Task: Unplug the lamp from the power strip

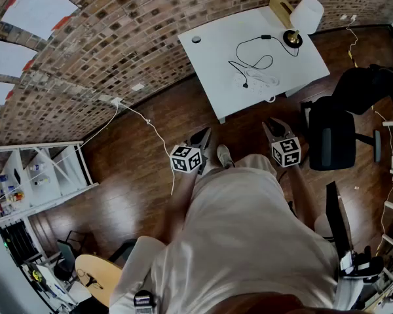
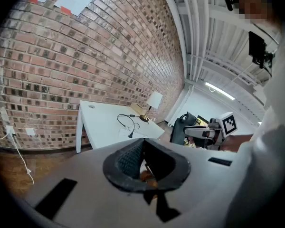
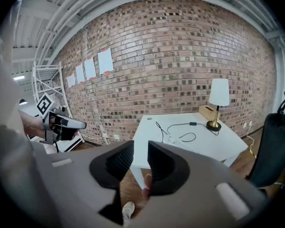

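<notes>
**Head view:** 0 of the task is done. The lamp [image 1: 306,13] stands at the far corner of the white table [image 1: 209,64]. Its black cord [image 1: 249,44] runs to the pale power strip [image 1: 261,80] at mid-table, and the plug is judged seated. The left gripper [image 1: 202,138] and right gripper [image 1: 272,124] hang over the floor, well apart from the table.

**Left gripper view:** The jaws are closed together and hold nothing. The lamp and strip lie well ahead.

**Right gripper view:** The jaws stand slightly apart and are empty. The strip lies ahead, out of reach. Left to do: the approach, the grasp of the plug and the pull.

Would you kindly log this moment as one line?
left gripper: shut, empty | right gripper: open, empty | lamp: on table, untouched
</notes>
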Demonstrator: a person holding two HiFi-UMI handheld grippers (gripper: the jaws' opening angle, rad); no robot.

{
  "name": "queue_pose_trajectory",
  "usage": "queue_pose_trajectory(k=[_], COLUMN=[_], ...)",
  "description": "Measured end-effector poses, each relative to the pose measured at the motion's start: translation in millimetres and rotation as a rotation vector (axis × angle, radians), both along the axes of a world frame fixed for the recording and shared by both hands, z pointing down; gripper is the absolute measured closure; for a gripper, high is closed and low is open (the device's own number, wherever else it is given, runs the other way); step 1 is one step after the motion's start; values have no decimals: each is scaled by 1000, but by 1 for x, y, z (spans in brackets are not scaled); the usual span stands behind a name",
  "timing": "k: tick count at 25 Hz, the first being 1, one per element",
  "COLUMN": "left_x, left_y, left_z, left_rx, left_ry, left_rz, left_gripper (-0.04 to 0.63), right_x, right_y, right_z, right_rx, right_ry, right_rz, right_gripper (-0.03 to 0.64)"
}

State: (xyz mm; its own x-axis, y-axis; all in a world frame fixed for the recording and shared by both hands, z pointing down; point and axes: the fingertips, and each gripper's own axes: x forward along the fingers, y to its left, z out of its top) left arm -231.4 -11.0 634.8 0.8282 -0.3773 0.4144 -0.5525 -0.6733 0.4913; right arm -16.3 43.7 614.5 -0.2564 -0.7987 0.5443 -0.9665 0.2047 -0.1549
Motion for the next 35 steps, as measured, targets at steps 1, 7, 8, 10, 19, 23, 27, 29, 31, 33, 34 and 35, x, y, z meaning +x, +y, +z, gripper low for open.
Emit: queue_pose_trajectory(k=[1, 7, 8, 10, 19, 23, 27, 29, 31, 33, 34, 35], left_x=[-3, -10, -8, -2, 8, 6, 6, 12, 21, 29, 34, 39], left_y=[-4, -23, -24, -26, -42, -49, -63, -73, -82, -91, -96, -102], left_z=[1, 9, 10, 9, 10, 14, 13, 13, 14, 14, 14, 14], left_rx=[1, 0, 0, 4, -5, -24, -47, -48, -54, -63, -66, -68], left_ry=[-1, -8, -9, -7, -12, -32, -49, -62, -79, -89, -92, -96], left_rz=[-6, -5, 3, 18, -10, -63, -129, -145, -159, -177, -186, -194], left_gripper=[589, 589, 589, 589, 589, 589, 589, 589, 589, 589, 589, 589], right_x=[-1, 10, 14, 19, 27, 33, 37, 43, 50, 55, 58, 60], right_y=[-3, -16, -15, -13, -36, -64, -101, -122, -140, -153, -160, -167], right_z=[0, -4, -4, -3, 11, 16, 15, 16, 18, 18, 18, 18], right_rx=[3, 25, 23, 18, -5, -13, -24, -25, -32, -38, -37, -36], right_ry=[8, 37, 40, 42, 29, 15, 15, 14, 10, 13, 17, 22], right_rz=[-3, 36, 48, 68, 30, -14, -88, -120, -147, -181, -201, -221], right_gripper=[528, 529, 529, 529, 539, 545, 545, 545, 545, 545, 545, 545])
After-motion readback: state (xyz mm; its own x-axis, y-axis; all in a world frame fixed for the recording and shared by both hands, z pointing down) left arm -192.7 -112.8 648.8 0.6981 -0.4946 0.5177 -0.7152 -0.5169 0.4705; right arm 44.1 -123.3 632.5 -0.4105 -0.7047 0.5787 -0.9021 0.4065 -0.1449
